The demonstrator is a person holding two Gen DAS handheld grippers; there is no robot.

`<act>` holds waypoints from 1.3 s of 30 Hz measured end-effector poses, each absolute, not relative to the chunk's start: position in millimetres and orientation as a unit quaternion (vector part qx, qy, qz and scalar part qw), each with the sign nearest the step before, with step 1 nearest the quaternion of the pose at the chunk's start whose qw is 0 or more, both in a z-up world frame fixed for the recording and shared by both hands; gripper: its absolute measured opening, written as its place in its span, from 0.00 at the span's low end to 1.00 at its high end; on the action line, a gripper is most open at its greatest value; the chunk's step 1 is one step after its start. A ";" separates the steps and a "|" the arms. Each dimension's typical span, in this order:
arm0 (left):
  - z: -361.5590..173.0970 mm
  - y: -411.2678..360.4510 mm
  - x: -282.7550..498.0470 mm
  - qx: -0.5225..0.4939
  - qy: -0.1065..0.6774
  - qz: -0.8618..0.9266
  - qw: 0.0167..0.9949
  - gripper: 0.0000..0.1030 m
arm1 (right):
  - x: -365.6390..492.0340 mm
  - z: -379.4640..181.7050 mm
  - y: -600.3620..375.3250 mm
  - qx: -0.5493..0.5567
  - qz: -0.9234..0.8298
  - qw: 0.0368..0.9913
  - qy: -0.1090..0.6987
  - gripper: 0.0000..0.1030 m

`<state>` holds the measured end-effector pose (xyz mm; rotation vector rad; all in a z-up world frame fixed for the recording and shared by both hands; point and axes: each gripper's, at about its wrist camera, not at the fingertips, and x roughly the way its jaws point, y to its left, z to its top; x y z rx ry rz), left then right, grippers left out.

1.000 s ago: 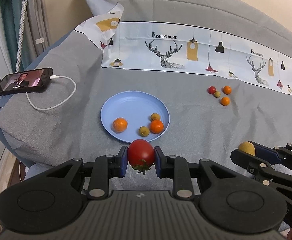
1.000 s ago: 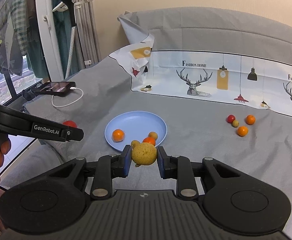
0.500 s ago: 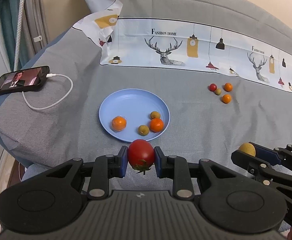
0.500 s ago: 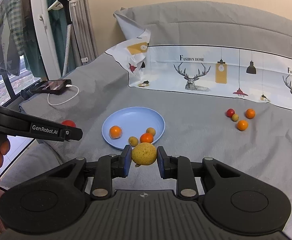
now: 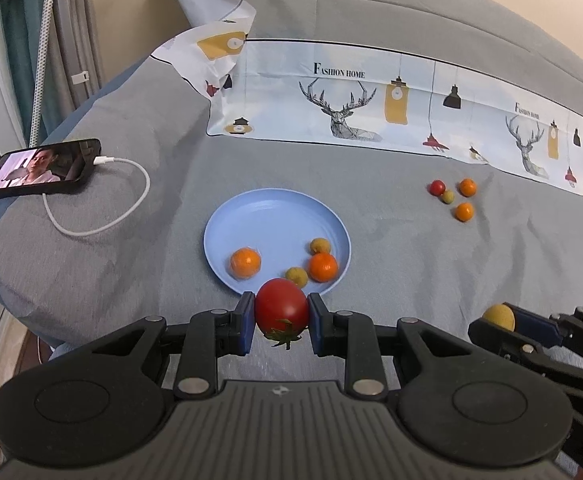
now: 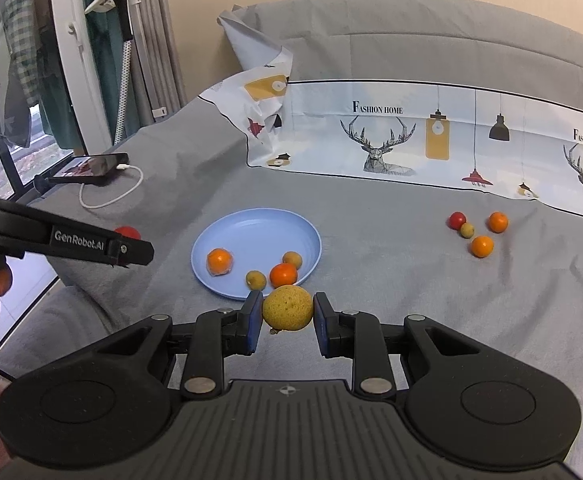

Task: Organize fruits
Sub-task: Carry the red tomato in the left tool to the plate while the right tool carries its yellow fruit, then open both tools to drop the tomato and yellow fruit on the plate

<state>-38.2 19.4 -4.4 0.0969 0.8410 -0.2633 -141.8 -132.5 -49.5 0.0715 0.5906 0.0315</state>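
Observation:
My left gripper point(image 5: 281, 326) is shut on a red tomato point(image 5: 281, 310), held just short of the near rim of the blue plate point(image 5: 267, 216). My right gripper point(image 6: 287, 322) is shut on a rough yellow fruit point(image 6: 287, 307), also near the plate's point(image 6: 251, 228) near rim. The plate holds two oranges point(image 5: 245, 263) point(image 5: 323, 267) and two small yellow-green fruits point(image 5: 296, 276). Several small fruits point(image 5: 453, 198) lie loose on the grey cloth to the right, also seen in the right wrist view point(image 6: 476, 230). The right gripper and its yellow fruit point(image 5: 499, 317) show at the right of the left wrist view.
A phone point(image 5: 41, 168) with a white charging cable point(image 5: 103, 216) lies at the far left near the bed edge. A printed deer-pattern cloth point(image 5: 371, 108) runs along the back. The left gripper's arm point(image 6: 63, 238) crosses the left of the right wrist view.
Both grippers have drifted slightly with their fruits held; the plate now sits a bit nearer to both sets of fingertips. Fruits on the plate and cloth have not moved.

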 end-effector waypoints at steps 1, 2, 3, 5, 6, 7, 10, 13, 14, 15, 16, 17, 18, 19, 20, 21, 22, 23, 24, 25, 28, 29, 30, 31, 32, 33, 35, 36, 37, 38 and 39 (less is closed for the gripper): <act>-4.3 19.5 -35.0 0.046 0.407 -0.126 0.903 0.29 | -139.7 -50.2 -132.8 0.035 0.016 0.956 0.292 0.28; -4.2 19.5 -31.5 0.044 0.407 -0.125 0.903 0.29 | -137.0 -50.8 -132.7 0.034 0.016 0.955 0.293 0.28; -4.5 19.5 -28.6 0.043 0.408 -0.125 0.903 0.29 | -134.7 -51.6 -132.6 0.034 0.016 0.955 0.295 0.28; -5.2 20.2 -22.5 0.041 0.409 -0.123 0.903 0.29 | -129.8 -53.4 -132.3 0.032 0.018 0.954 0.299 0.28; -5.9 20.0 -19.3 0.041 0.411 -0.122 0.903 0.29 | -126.8 -54.0 -132.3 0.031 0.019 0.953 0.301 0.28; -6.8 20.0 -15.7 0.040 0.412 -0.120 0.902 0.29 | -123.7 -54.7 -132.2 0.031 0.020 0.952 0.302 0.28; -10.0 19.7 -4.7 0.036 0.419 -0.116 0.900 0.29 | -114.0 -56.4 -131.0 0.028 0.023 0.951 0.306 0.28; -13.6 19.9 7.2 0.032 0.426 -0.113 0.897 0.29 | -100.8 -58.0 -130.0 0.025 0.028 0.950 0.309 0.28; -14.9 19.1 11.4 0.033 0.427 -0.112 0.897 0.29 | -96.5 -58.7 -130.0 0.025 0.030 0.950 0.310 0.28; -16.4 18.3 15.6 0.034 0.428 -0.110 0.896 0.29 | -91.5 -59.8 -129.8 0.025 0.032 0.950 0.311 0.28; -18.0 17.3 19.9 0.034 0.430 -0.110 0.896 0.29 | -85.7 -60.8 -129.6 0.025 0.034 0.949 0.312 0.28; -20.3 16.0 25.1 0.035 0.432 -0.109 0.894 0.29 | -79.8 -62.3 -129.5 0.025 0.036 0.949 0.313 0.28; -22.4 15.2 29.8 0.036 0.434 -0.109 0.894 0.29 | -73.9 -63.6 -129.2 0.024 0.037 0.948 0.314 0.28; -25.3 13.9 35.1 0.037 0.437 -0.108 0.892 0.29 | -67.7 -65.2 -128.7 0.024 0.039 0.948 0.315 0.28; -28.3 12.9 40.1 0.038 0.440 -0.107 0.891 0.29 | -60.0 -67.4 -128.1 0.023 0.040 0.947 0.317 0.28; -31.8 11.9 46.0 0.039 0.444 -0.105 0.889 0.29 | -53.4 -69.4 -127.6 0.023 0.040 0.947 0.319 0.28; -35.4 10.8 51.8 0.039 0.448 -0.104 0.887 0.29 | -47.7 -71.1 -126.9 0.023 0.041 0.946 0.320 0.28; -38.6 10.5 57.2 0.037 0.451 -0.104 0.885 0.29 | -40.6 -73.5 -126.4 0.023 0.041 0.945 0.323 0.28; -41.7 9.5 62.8 0.037 0.455 -0.104 0.884 0.29 | -34.3 -75.7 -126.2 0.024 0.042 0.945 0.325 0.28; -44.3 8.4 67.8 0.038 0.457 -0.103 0.883 0.29 | -28.0 -77.8 -125.4 0.024 0.044 0.944 0.327 0.28; -52.5 5.3 83.5 0.038 0.461 -0.102 0.881 0.29 | -9.4 -85.3 -122.7 0.020 0.047 0.941 0.333 0.28; -55.0 4.5 88.1 0.038 0.462 -0.101 0.880 0.29 | -2.6 -88.0 -122.3 0.019 0.048 0.941 0.335 0.28; -58.0 3.6 93.2 0.037 0.463 -0.101 0.880 0.29 | 3.3 -90.6 -121.7 0.017 0.049 0.940 0.337 0.28; -60.8 2.7 97.7 0.037 0.465 -0.099 0.879 0.29 | 9.9 -93.4 -121.4 0.016 0.049 0.939 0.340 0.28; -64.6 1.8 102.7 0.038 0.467 -0.097 0.878 0.29 | 16.6 -96.5 -120.7 0.014 0.049 0.938 0.342 0.28; -67.3 1.9 106.2 0.038 0.469 -0.096 0.877 0.29 | 22.3 -99.1 -120.3 0.015 0.048 0.937 0.346 0.28; -74.9 1.2 113.6 0.039 0.475 -0.094 0.874 0.29 | 33.4 -104.7 -119.5 0.018 0.049 0.934 0.353 0.28; -78.2 0.6 117.2 0.039 0.478 -0.093 0.872 0.29 | 38.6 -107.5 -118.9 0.018 0.049 0.933 0.356 0.28; -81.2 -0.3 120.1 0.040 0.481 -0.093 0.871 0.29 | 42.7 -109.8 -118.6 0.018 0.050 0.932 0.359 0.28; -84.2 -1.3 123.6 0.041 0.483 -0.093 0.870 0.29 | 47.0 -112.7 -118.1 0.018 0.051 0.931 0.362 0.28; -87.0 -2.4 126.9 0.043 0.484 -0.094 0.869 0.29 | 50.6 -115.6 -117.4 0.016 0.052 0.930 0.364 0.28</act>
